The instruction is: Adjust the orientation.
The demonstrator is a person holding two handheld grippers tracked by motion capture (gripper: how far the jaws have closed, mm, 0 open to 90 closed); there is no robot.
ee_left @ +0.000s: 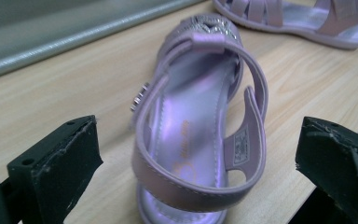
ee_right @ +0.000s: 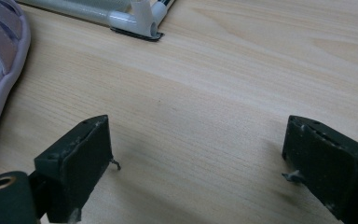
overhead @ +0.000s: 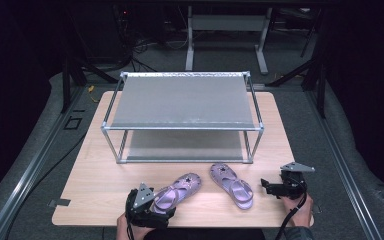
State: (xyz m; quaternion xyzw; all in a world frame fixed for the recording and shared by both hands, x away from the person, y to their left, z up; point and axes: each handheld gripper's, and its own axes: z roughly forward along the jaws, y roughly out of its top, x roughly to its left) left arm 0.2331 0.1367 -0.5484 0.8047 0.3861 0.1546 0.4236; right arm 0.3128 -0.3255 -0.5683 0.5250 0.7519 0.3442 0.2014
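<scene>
Lilac strappy sandal with a star ornament on the toe strap (overhead: 176, 192) lay flat on the pale wood-grain table (overhead: 95, 175), at about 6 o'clock on the tabletop, heel toward the near edge, toe pointing to roughly 1 o'clock. Left gripper (overhead: 155, 206) sat at its heel; in the left gripper view the heel strap (ee_left: 196, 186) stood between the two black jaws, spread wide, pads clear of the strap on both sides. No grip.

Right gripper (overhead: 266, 186) hovered at about 4 o'clock near the table's right edge, jaws wide apart, nothing between them but bare wood in the right gripper view.

Second lilac sandal of the same make (overhead: 231, 184) lay between the two grippers, just right of the first, apart from it, toe pointing to about 11 o'clock. Its sole edge showed at 10 o'clock in the right gripper view.

Farther back, at 12 o'clock, stood a two-tier shoe rack of white metal tubes with grey fabric shelves (overhead: 180, 102), both shelves bare. Rack's corner foot (ee_right: 142, 21) rested on the wood.
</scene>
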